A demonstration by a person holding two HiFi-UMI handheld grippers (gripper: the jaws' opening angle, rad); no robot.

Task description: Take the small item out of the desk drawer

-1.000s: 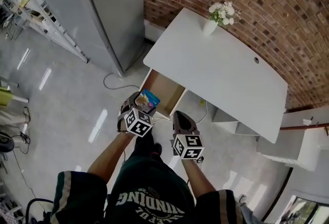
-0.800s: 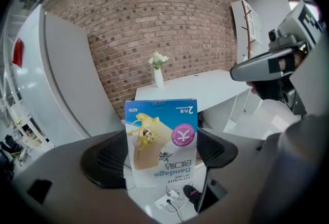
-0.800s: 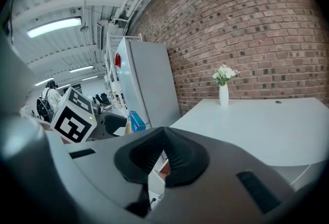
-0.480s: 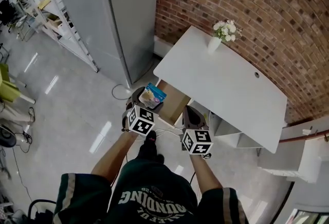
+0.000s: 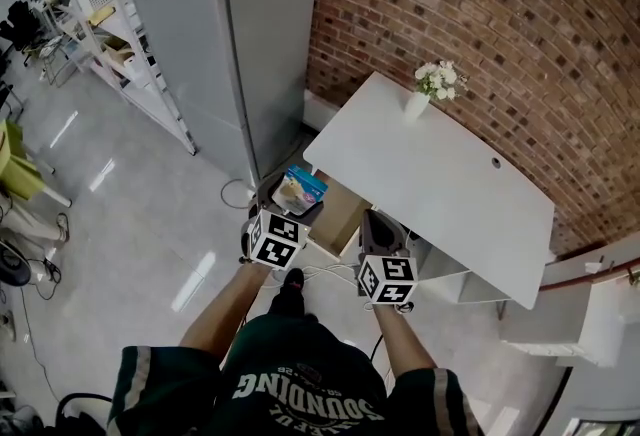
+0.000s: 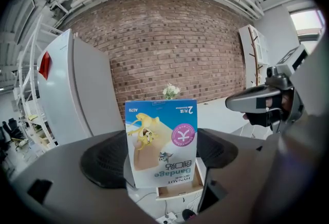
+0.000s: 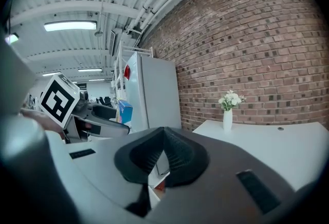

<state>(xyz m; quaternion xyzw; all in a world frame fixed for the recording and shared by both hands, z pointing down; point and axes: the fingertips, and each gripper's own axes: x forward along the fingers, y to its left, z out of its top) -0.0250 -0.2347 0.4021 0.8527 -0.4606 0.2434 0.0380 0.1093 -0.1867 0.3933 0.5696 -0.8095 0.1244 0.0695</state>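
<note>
Plainly the bandage box (image 6: 161,142) sits upside-down, clamped between the jaws of the left gripper (image 5: 288,201), seemingly above the open drawer (image 5: 338,211); the right gripper (image 7: 163,155) has its jaws together.

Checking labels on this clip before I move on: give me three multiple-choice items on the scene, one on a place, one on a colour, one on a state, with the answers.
1. Where does the white vase of white flowers stand?
A. on a wooden stool
B. on the white desk top, near the red brick wall
C. on a windowsill

2. What colour is the top band of the small cardboard bandage box?
A. red
B. green
C. blue

3. How is the right hand-held gripper?
A. shut and empty
B. shut on the box
C. wide open

Answers: 1 B, the head view shows it at the desk's far corner; 2 C, the left gripper view shows a blue band above the cream panel; 3 A, its jaws meet with nothing between, while the left hand-held gripper grips the box.
</note>
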